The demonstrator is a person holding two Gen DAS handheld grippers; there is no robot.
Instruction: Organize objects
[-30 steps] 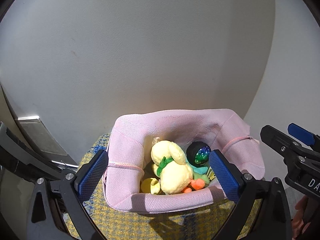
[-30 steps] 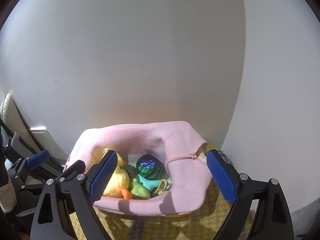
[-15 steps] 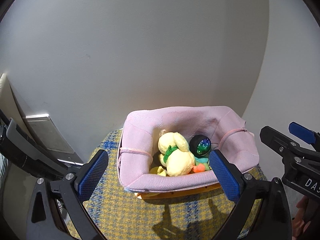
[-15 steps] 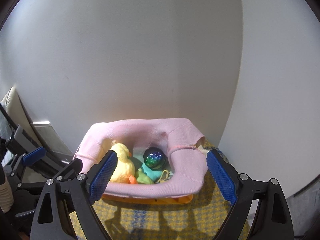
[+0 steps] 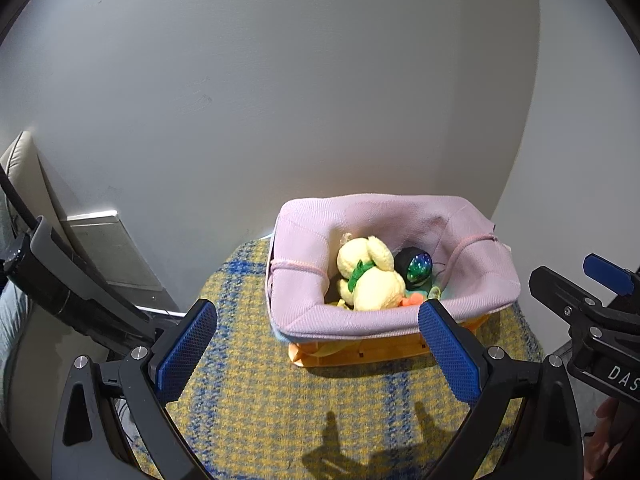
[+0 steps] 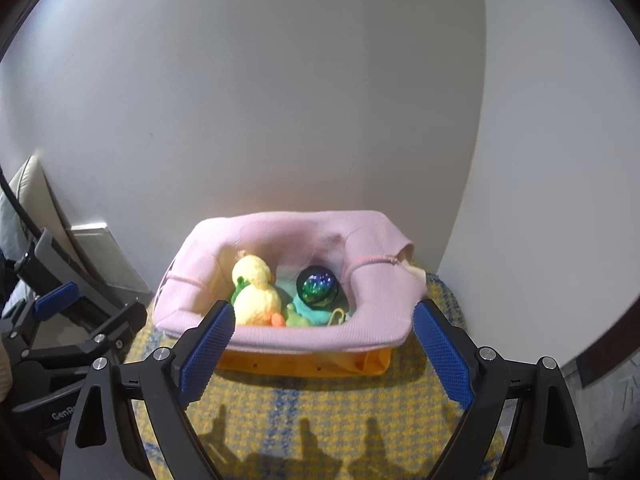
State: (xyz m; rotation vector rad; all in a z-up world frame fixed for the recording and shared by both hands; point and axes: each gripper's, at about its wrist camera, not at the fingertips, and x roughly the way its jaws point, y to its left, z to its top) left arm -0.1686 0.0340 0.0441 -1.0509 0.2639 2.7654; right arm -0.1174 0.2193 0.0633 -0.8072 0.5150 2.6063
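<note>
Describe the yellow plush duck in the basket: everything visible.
The yellow plush duck is soft, pale-yellow fuzzy fabric with a round head above a fuller body, a green ribbon at its neck and an orange bit at its base. It lies inside the pink-lined basket, toward its left side, beside a dark glittery ball and leaning against other small toys. Neither gripper touches it.

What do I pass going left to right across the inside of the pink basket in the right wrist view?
Pale yellow plush duck with a green scarf → small orange plush piece → light green soft toy → dark ball with iridescent blue-green glitter, all inside the pink fabric-lined basket.
</note>
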